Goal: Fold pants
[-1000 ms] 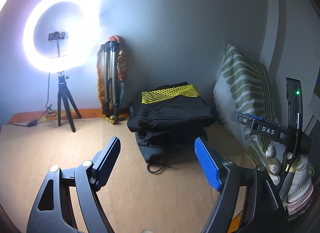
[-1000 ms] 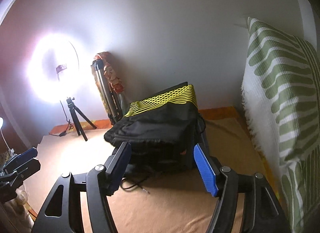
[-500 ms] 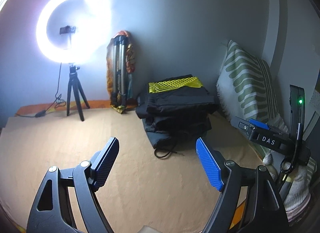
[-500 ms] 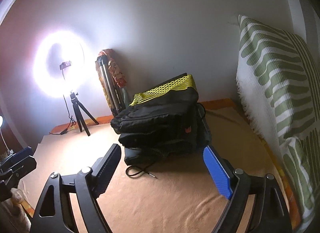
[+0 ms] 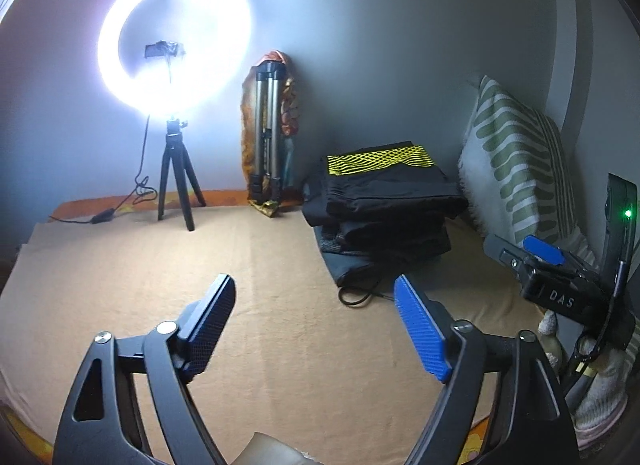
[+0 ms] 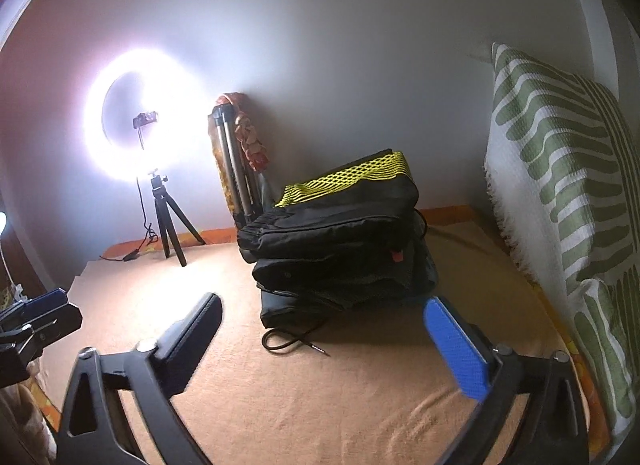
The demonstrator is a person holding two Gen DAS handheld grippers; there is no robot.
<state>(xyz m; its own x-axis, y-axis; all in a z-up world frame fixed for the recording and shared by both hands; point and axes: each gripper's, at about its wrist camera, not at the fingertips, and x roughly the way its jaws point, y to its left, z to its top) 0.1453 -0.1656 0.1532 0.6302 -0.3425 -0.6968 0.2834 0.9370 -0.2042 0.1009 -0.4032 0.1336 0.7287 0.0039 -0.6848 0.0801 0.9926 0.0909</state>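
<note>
folded pants [image 6: 332,233] sit stacked beyond left gripper [image 5: 316,311] and right gripper [image 6: 324,325], both spread wide, empty.

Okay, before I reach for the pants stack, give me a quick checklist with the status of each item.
1. Left gripper open and holding nothing: ok.
2. Right gripper open and holding nothing: ok.
3. Stack of folded dark garments in view ahead of both grippers: ok.
4. Beige blanket bare between the grippers and the stack: ok, apart from the drawstring trailing out at the stack's base.
5. Which garment in the stack is the pants to fold: cannot tell.
6. Striped pillow leaning close on the stack's right, little room on that side: not ok.
</note>
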